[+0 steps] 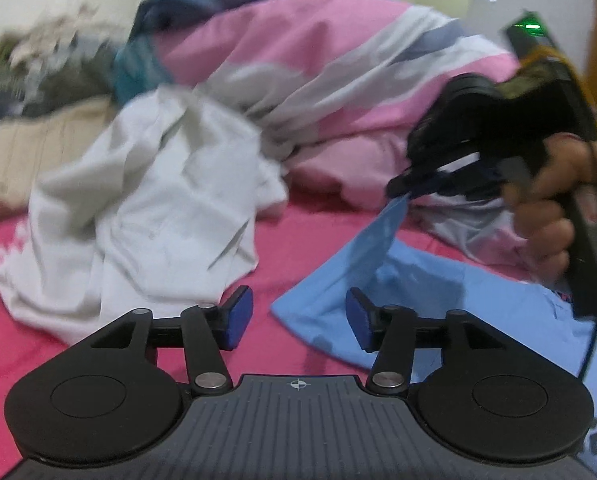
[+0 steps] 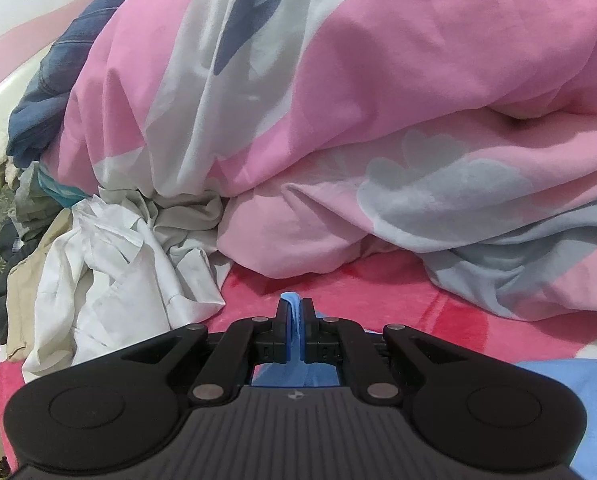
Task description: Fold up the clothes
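here the left gripper point(image 1: 299, 318) hangs above the bed point(image 1: 282, 248) with its jaws released, the blue pads well apart and nothing between them; beneath the gap lie the red bedcover and the near corner of the blue shirt point(image 1: 378, 280). the right gripper point(image 1: 408, 190), held in a hand point(image 1: 554, 208), has its jaws clenched on an edge of that shirt, and the cloth rises from the bed in a taut peak up to them. in the right wrist view the same gripper point(image 2: 295, 326) shows a thin fold of the blue cloth point(image 2: 294, 312) pinched between the two pads, with more of the garment spread flat under and to the right of the tool. the rest of the shirt lies on the bed toward its near edge, and some printed lettering shows on it at the lower right of the left wrist view. a crumpled white shirt point(image 1: 138, 208) sits just beside it on the cover, apart from the blue one. behind both, a pink and grey duvet point(image 2: 378, 100) is heaped up, and a pile of other clothes point(image 1: 58, 64), blurred, lies toward the far left of the bed, with a beige garment point(image 1: 30, 148) in front of it.
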Demonstrator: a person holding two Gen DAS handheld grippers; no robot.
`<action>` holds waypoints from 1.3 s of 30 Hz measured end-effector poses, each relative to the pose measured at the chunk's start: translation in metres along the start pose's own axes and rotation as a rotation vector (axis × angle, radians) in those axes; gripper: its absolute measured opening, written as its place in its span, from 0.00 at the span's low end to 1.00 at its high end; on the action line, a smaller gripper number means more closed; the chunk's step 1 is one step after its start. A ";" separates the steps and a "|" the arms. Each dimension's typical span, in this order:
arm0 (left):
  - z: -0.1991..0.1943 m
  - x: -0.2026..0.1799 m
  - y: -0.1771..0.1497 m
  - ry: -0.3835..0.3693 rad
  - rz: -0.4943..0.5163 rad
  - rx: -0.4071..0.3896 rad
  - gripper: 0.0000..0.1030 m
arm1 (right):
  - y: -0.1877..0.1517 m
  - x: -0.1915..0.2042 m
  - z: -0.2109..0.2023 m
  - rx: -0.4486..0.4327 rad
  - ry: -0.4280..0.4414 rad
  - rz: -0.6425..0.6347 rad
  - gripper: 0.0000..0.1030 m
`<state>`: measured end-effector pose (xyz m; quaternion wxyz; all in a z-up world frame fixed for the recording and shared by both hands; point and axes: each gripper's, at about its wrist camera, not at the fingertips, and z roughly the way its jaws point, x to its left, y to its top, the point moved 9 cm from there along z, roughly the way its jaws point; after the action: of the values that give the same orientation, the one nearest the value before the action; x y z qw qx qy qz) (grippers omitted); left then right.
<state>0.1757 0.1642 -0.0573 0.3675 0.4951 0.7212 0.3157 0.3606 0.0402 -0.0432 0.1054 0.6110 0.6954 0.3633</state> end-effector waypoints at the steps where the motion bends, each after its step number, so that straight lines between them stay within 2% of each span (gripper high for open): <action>1: 0.004 0.003 -0.002 -0.009 -0.023 0.020 0.51 | 0.000 0.000 0.000 0.000 0.003 0.001 0.03; 5: 0.017 0.009 -0.010 -0.025 -0.072 0.075 0.47 | -0.002 0.003 0.000 0.003 0.009 -0.002 0.03; 6: 0.019 0.010 -0.010 -0.015 -0.072 0.075 0.39 | -0.003 0.003 0.000 0.004 0.010 -0.002 0.03; 8: 0.023 0.012 -0.012 -0.004 -0.072 0.081 0.29 | -0.003 0.003 0.000 0.003 0.012 0.001 0.03; 9: 0.025 0.012 -0.013 -0.002 -0.071 0.086 0.19 | -0.003 0.003 0.000 0.003 0.014 0.003 0.03; 12: 0.025 0.008 -0.013 -0.026 -0.058 0.088 0.05 | -0.002 0.002 -0.001 -0.005 0.021 0.007 0.03; 14: 0.020 0.002 -0.011 -0.049 -0.039 0.068 0.01 | -0.002 0.002 -0.002 -0.012 0.026 0.010 0.03; 18: -0.002 -0.024 -0.004 -0.118 0.052 -0.038 0.00 | 0.001 -0.003 -0.012 -0.035 0.065 0.037 0.03; 23: -0.035 -0.067 -0.004 -0.239 0.175 -0.136 0.00 | 0.002 -0.021 -0.052 -0.096 0.108 0.071 0.03; 27: -0.048 -0.094 -0.016 -0.326 0.269 -0.126 0.00 | -0.012 -0.053 -0.100 -0.163 0.125 0.110 0.03; 32: -0.067 -0.122 -0.031 -0.422 0.360 -0.142 0.00 | -0.057 -0.103 -0.141 -0.220 0.121 0.194 0.03; 36: -0.069 -0.140 -0.048 -0.450 0.441 -0.103 0.01 | -0.093 -0.142 -0.142 -0.191 0.087 0.268 0.05; 39: -0.062 -0.144 -0.059 -0.433 0.478 -0.059 0.02 | -0.118 -0.179 -0.127 -0.112 0.003 0.349 0.06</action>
<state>0.1298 0.0043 -0.0411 0.4421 0.6951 0.4801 0.3013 0.2359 -0.1719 -0.0802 0.0735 0.7150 0.5577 0.4152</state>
